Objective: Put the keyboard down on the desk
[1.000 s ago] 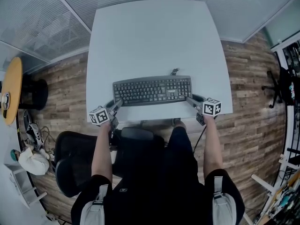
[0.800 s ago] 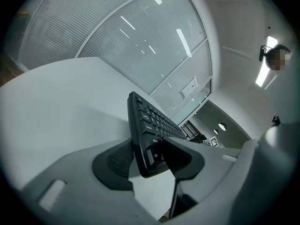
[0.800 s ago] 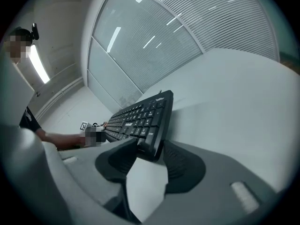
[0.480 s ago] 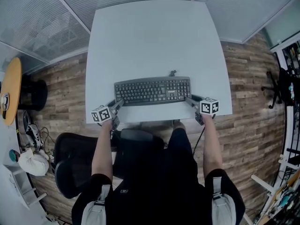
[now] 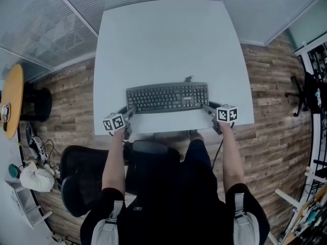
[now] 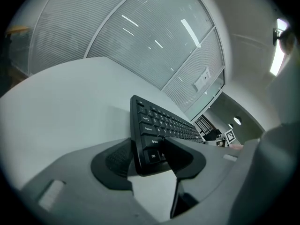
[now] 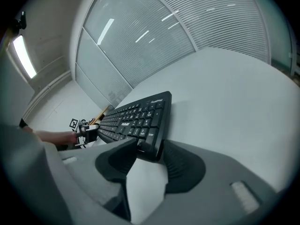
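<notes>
A black keyboard lies flat and level near the front edge of the white desk. My left gripper is at its left end. In the left gripper view that end of the keyboard sits between the jaws of my left gripper, which have just been opening, and the pads no longer press on it. My right gripper is at the right end. In the right gripper view the keyboard has its corner pinched between the pads of my right gripper.
The keyboard's cable pokes out behind it. A black office chair stands below the desk's front edge at the left. A round wooden table is at the far left. Glass partitions run behind the desk.
The keyboard and both grippers have sunk a little toward the desk. The two marker cubes have drawn slightly inward and up in the picture.
</notes>
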A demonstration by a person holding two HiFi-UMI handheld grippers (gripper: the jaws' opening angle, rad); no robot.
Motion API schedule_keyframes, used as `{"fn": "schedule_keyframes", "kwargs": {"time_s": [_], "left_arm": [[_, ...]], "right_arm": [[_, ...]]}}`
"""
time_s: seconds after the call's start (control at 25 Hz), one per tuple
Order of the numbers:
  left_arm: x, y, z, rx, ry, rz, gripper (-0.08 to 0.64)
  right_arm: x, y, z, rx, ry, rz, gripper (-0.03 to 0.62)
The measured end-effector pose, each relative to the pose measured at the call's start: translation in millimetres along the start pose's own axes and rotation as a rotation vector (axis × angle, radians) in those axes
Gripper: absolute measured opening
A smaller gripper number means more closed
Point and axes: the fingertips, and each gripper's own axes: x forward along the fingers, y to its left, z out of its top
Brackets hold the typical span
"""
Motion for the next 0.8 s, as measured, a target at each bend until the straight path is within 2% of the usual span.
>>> {"fn": "schedule_keyframes", "kwargs": {"time_s": [0.32,0.52,0.8], "left_arm": [[2.9,-1.8,0.7,0.030,-0.021,0.062,0.207],[3.4,5.6,-11.6,0.150,0.059,0.186,0.219],[1.5,5.5,-13.1,0.155,0.053,0.198,0.219]], "right_arm": [[4.4,-8.8,-2.2,-0.020,0.049,-0.108,0.181],[6.0,-7.8,-3.7,-0.066,0.048,-0.150,0.183],[5.7,-6.7,-5.4,-0.078,0.042,-0.159,0.186]]}}
